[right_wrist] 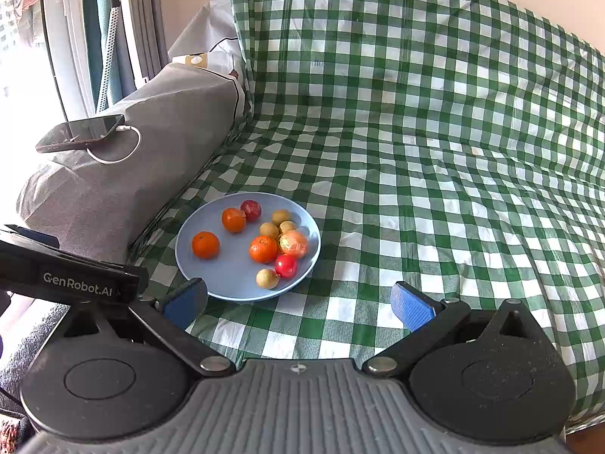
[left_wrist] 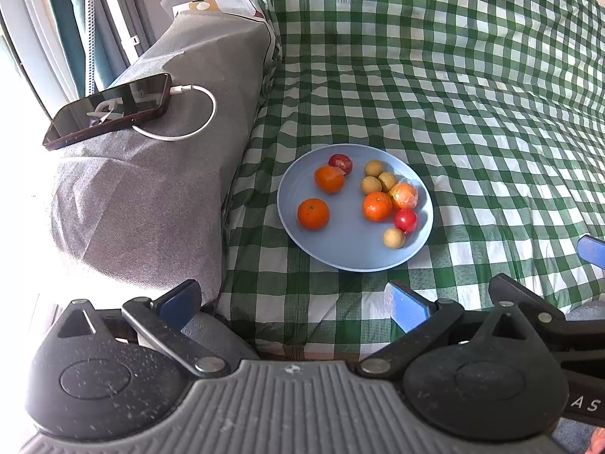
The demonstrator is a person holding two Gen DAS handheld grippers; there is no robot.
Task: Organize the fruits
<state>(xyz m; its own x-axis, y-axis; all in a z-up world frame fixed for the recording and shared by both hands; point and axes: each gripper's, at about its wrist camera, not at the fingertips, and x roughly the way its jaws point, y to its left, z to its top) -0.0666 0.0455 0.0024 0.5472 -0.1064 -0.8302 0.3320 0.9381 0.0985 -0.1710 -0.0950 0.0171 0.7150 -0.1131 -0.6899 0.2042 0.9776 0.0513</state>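
A light blue plate (left_wrist: 340,253) lies on a green checked cloth and holds several fruits: tangerines (left_wrist: 313,213), two red fruits (left_wrist: 405,220), several small tan round fruits (left_wrist: 394,237) and an orange fruit in clear wrap (left_wrist: 404,195). The plate also shows in the right wrist view (right_wrist: 234,283). My left gripper (left_wrist: 295,306) is open and empty, short of the plate's near rim. My right gripper (right_wrist: 298,302) is open and empty, just in front of the plate and to its right. The right gripper's blue fingertip (left_wrist: 591,249) shows at the left view's right edge.
The checked cloth (left_wrist: 472,132) covers a sofa seat and backrest. A grey armrest (left_wrist: 151,174) stands left of the plate, with a phone (left_wrist: 109,109) on a white charging cable (left_wrist: 196,113) on top. A window and curtains are at far left.
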